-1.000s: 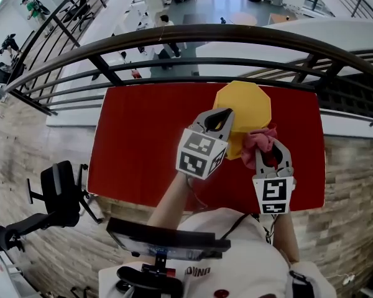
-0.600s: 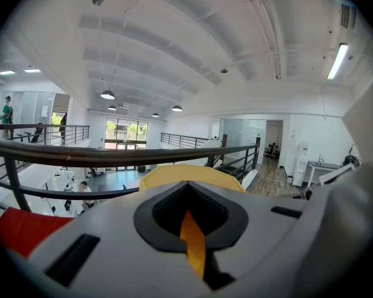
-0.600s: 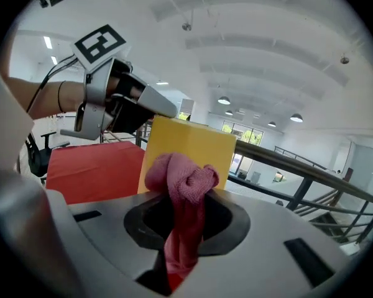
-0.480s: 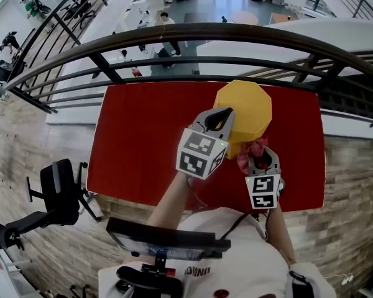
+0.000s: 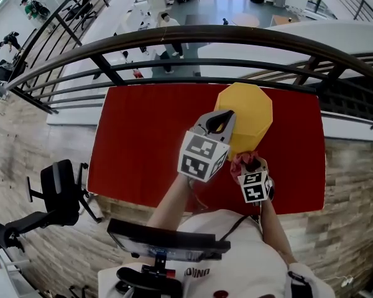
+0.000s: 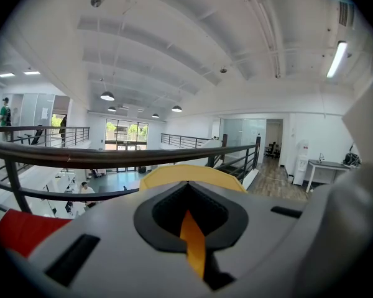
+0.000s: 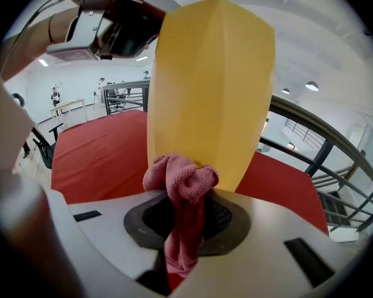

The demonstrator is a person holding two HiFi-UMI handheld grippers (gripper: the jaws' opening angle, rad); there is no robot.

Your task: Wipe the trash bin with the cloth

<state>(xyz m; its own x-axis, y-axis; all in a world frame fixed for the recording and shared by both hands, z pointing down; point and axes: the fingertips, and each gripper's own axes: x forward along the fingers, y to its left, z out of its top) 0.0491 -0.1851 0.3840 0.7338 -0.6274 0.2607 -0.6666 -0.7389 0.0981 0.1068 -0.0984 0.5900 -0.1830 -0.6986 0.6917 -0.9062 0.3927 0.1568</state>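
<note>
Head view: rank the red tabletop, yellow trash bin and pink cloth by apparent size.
1. Red tabletop, largest by far.
2. Yellow faceted trash bin.
3. Pink terry cloth, smallest, though the jaws of the right gripper hide part of it.

Counter (image 5: 143,135): red top. One item on it: yellow trash bin (image 5: 247,112), standing upright toward the far right edge.

A red table (image 5: 143,135) stands on wood-plank floor (image 5: 25,141). A dark curved railing (image 5: 186,37) runs just beyond it, a black chair (image 5: 59,190) sits left, and round lamps (image 6: 107,96) hang above.
</note>
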